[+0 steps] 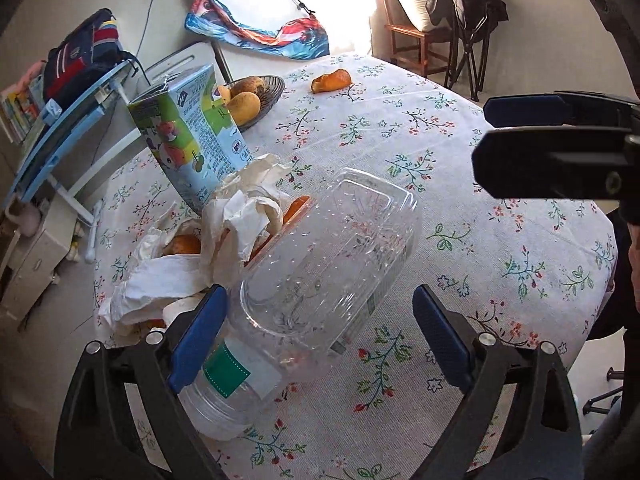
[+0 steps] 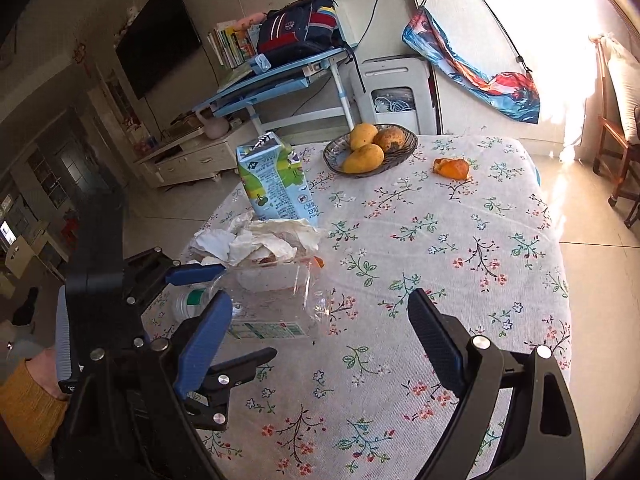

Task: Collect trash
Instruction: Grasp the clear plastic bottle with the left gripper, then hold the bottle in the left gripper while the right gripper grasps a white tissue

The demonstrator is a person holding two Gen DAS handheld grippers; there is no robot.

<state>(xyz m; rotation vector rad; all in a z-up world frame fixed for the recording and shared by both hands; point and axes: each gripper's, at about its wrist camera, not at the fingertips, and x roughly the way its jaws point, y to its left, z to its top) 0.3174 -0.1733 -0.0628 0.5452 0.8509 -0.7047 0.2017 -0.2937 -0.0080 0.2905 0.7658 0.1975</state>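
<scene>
A heap of trash lies at the left of the floral-cloth table (image 1: 500, 264). It holds a clear plastic box (image 1: 332, 248) on its side, a clear bottle with a green label (image 1: 232, 380), crumpled white tissues (image 1: 240, 216) with orange peel among them, and a tilted drink carton (image 1: 192, 140). My left gripper (image 1: 320, 336) is open around the box and bottle; its left finger lies against the bottle, while its right finger stands apart. A lone orange peel (image 2: 452, 168) lies farther back. My right gripper (image 2: 320, 340) hangs open over bare cloth, right of the box (image 2: 280, 292).
A bowl of mangoes (image 2: 404, 148) stands at the table's far edge. Beyond it are a blue desk (image 2: 280, 76) with a backpack, a white appliance (image 2: 396, 92) and a leaning board. A wooden chair (image 1: 412, 40) stands at the back right. A yellow sleeve (image 2: 28, 408) shows behind the left gripper.
</scene>
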